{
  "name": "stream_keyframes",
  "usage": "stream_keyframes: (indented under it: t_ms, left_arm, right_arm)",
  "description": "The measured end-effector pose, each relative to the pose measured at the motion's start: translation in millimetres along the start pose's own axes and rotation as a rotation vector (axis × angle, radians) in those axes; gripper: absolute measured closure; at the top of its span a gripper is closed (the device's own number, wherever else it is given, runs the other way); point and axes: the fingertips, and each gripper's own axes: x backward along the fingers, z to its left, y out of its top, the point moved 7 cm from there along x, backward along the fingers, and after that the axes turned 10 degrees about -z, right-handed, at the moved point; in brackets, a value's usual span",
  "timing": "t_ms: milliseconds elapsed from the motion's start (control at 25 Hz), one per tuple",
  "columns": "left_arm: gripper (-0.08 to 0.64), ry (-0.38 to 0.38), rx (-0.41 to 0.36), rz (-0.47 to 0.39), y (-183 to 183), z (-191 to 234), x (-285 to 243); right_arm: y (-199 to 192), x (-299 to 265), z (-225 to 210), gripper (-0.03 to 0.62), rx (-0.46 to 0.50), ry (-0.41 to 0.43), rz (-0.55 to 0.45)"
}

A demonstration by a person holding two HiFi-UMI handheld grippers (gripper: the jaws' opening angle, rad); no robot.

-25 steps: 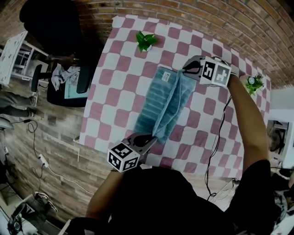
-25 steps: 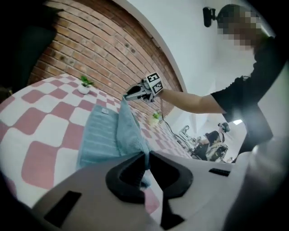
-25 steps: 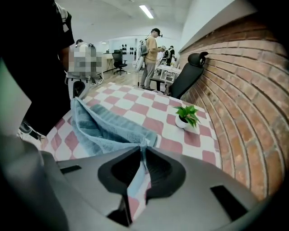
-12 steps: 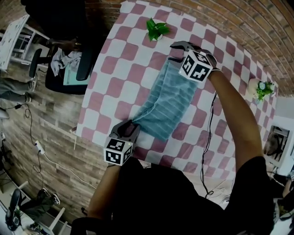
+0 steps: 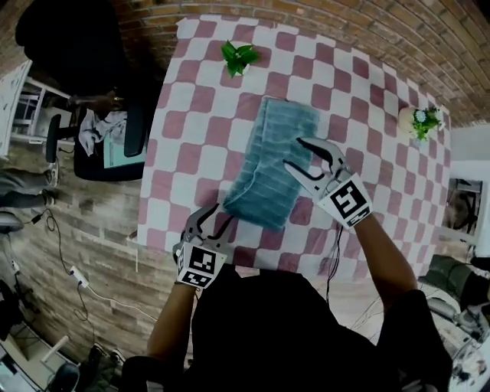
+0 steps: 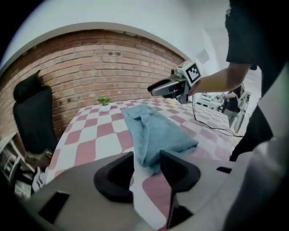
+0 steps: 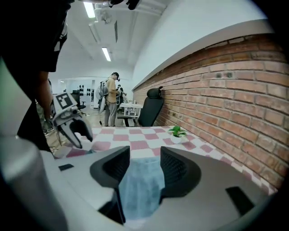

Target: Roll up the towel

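A light blue towel [image 5: 272, 164] lies folded lengthwise on the pink-and-white checked table [image 5: 191, 153]. My left gripper [image 5: 217, 218] sits at the towel's near left corner. Its jaws have just been opening and stand open, with the towel's end [image 6: 153, 133] just beyond them, not pinched. My right gripper [image 5: 292, 151] hovers over the towel's right edge. Its jaws have also just been opening and are open and empty. The right gripper view shows the towel [image 7: 142, 185] below the jaws and the left gripper [image 7: 74, 128] across the table. The left gripper view shows the right gripper [image 6: 156, 89] above the towel.
A small potted plant [image 5: 237, 57] stands at the table's far edge, and another pot [image 5: 419, 121] sits at the right corner. A black office chair [image 5: 115, 115] stands left of the table by a brick wall [image 5: 344, 23]. A person [image 7: 110, 97] stands far off in the room.
Both grippers have let go of the towel, which now lies folded flat. The right gripper came back from the far end to the towel's right side. The left stayed at the near corner.
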Motion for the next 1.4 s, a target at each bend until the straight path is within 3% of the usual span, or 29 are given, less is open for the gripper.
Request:
stream_keyframes:
  t_ms: [120,200,280,520,680,800,920,1160,1280,1400]
  left_arm:
    - [0.378,-0.155,-0.137,-0.043,16,-6,-7]
    - [0.321,-0.268,-0.233,-0.044,21,-10,-11]
    - [0.309,-0.345,-0.337,-0.040,23,-12,-11]
    - [0.293,-0.514,-0.642,0.035,6,-21,-13]
    - [0.293,-0.591,-0.744,0.093,-4,-21,-23]
    - [0.298,-0.613,-0.774,0.135,-10,-23,-30]
    - [0.321,-0.618,-0.695,0.135,-7,-22,-36]
    - [0.360,-0.620,-0.708,0.179,-10,-20,-48]
    - [0.381,-0.645,-0.668,0.192,-10,-18,-49]
    - [0.406,-0.626,-0.687,0.194,-9,-18,-48]
  right_arm:
    - [-4,25,59,0.379,-0.047,0.015,0.059]
    - [-5,36,94,0.370,-0.064,0.020,0.091]
    - [-6,41,125,0.357,-0.049,0.046,0.133]
    - [-35,38,186,0.348,0.031,0.128,0.243]
    - [-61,32,197,0.348,0.031,0.088,0.325]
    - [-72,29,197,0.348,0.007,0.050,0.371]
    - [-80,27,191,0.348,-0.051,0.019,0.390]
    - [-91,27,185,0.367,-0.083,0.040,0.408]
    - [-91,28,176,0.473,-0.117,0.007,0.406]
    - [-90,29,171,0.500,-0.138,0.004,0.409]
